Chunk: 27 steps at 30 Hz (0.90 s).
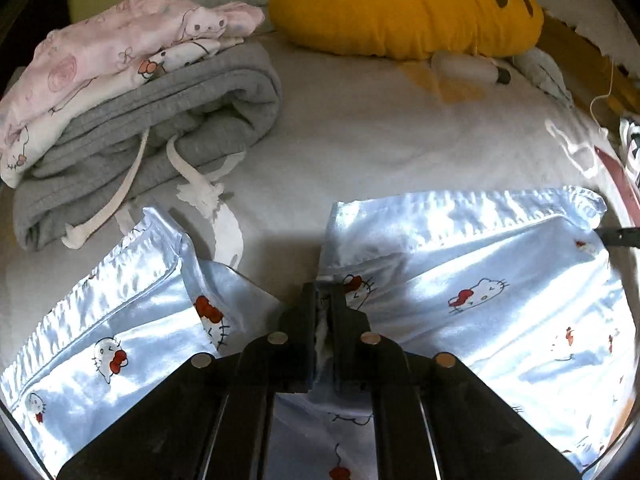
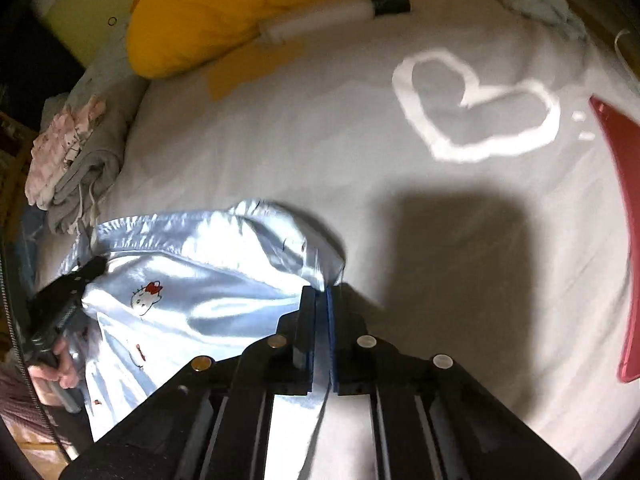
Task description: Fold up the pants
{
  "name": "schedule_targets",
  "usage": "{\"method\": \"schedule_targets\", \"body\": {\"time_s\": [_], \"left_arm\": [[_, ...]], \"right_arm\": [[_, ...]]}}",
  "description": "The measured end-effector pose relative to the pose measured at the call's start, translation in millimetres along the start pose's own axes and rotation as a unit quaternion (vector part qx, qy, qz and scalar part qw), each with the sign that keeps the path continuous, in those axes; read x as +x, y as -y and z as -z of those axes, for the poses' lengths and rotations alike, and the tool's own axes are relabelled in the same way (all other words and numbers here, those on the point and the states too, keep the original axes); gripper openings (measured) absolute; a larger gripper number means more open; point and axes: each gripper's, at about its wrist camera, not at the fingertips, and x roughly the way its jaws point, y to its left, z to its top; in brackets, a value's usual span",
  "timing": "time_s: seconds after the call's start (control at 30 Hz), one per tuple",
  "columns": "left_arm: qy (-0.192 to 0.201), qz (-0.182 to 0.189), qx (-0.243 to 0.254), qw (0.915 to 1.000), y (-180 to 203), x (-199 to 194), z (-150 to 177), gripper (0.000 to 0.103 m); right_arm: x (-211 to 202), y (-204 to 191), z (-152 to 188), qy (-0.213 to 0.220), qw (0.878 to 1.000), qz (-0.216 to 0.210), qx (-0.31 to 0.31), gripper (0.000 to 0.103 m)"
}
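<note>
My left gripper (image 1: 325,300) at lower centre is clamped on the pants (image 1: 460,280), and my right gripper (image 2: 322,300) pinches their edge, so I can lift and fold them. Upper left lies a folded pile (image 1: 132,92), kept apart.

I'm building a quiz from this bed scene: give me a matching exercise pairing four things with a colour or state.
Things:
1. shiny satin cat-print pants
2. big plush cushion
3. folded knit sweatpants
4. heart outline on the bedsheet

Descriptions:
A. yellow
B. white
C. pale blue, pinched by both hand-held grippers
D. grey, under pink clothes

Pairs: 1-C, 2-A, 3-D, 4-B
</note>
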Motion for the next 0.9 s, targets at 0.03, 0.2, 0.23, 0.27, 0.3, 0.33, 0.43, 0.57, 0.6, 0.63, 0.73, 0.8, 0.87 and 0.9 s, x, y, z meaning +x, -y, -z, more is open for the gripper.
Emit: {"method": "schedule_targets", "body": {"time_s": [0.03, 0.2, 0.23, 0.27, 0.3, 0.33, 0.43, 0.57, 0.6, 0.63, 0.73, 0.8, 0.87, 0.9], "left_arm": [[0.005, 0.009, -0.006, 0.9999, -2, -3, -2, 0.009], [0.068, 0.069, -0.048, 0.9941, -15, -19, -7, 0.059], [0.071, 0.079, -0.057, 0.9927, -18, -18, -9, 0.059], [0.07, 0.09, -0.068, 0.9912, -21, -15, -11, 0.059], [0.068, 0.1, -0.079, 0.9895, -25, -11, -11, 0.059], [0.066, 0.11, -0.091, 0.9875, -30, -7, -12, 0.059], [0.057, 0.137, -0.13, 0.9804, -41, 12, -16, 0.058], [0.063, 0.164, -0.148, 0.9733, -48, 16, -6, 0.045], [0.062, 0.175, -0.151, 0.9708, -50, 17, -5, 0.042], [0.059, 0.183, -0.154, 0.9692, -50, 18, -5, 0.033], [0.057, 0.196, -0.147, 0.9678, -47, 19, -4, 0.005], [0.069, 0.197, -0.131, 0.9691, -39, 16, -8, 0.003], [0.099, 0.182, -0.11, 0.9722, -31, 6, -10, 0.003], [0.116, 0.175, -0.1, 0.9727, -27, 1, -12, 0.003]], "right_arm": [[-1, 3, -1, 0.003, 1.0, -0.006, 0.008, 0.006], [-16, 27, -8, 0.052, 0.996, -0.037, 0.056, 0.029], [-17, 31, -10, 0.06, 0.995, -0.046, 0.065, 0.034], [-19, 33, -12, 0.067, 0.994, -0.057, 0.071, 0.043], [-20, 35, -14, 0.076, 0.991, -0.073, 0.077, 0.047], [-20, 35, -18, 0.082, 0.99, -0.086, 0.079, 0.047], [-14, 33, -23, 0.085, 0.988, -0.107, 0.07, 0.047], [2, 25, -27, 0.067, 0.991, -0.103, 0.054, 0.034], [4, 22, -26, 0.066, 0.992, -0.098, 0.053, 0.028], [6, 20, -26, 0.067, 0.993, -0.085, 0.048, 0.023], [4, 16, -21, 0.086, 0.993, -0.066, 0.035, 0.005], [-3, 10, -21, 0.106, 0.993, -0.057, 0.016, 0.004], [-16, 1, -20, 0.142, 0.989, -0.044, -0.008, 0.003], [-20, 0, -20, 0.152, 0.987, -0.042, -0.015, 0.003]]}}
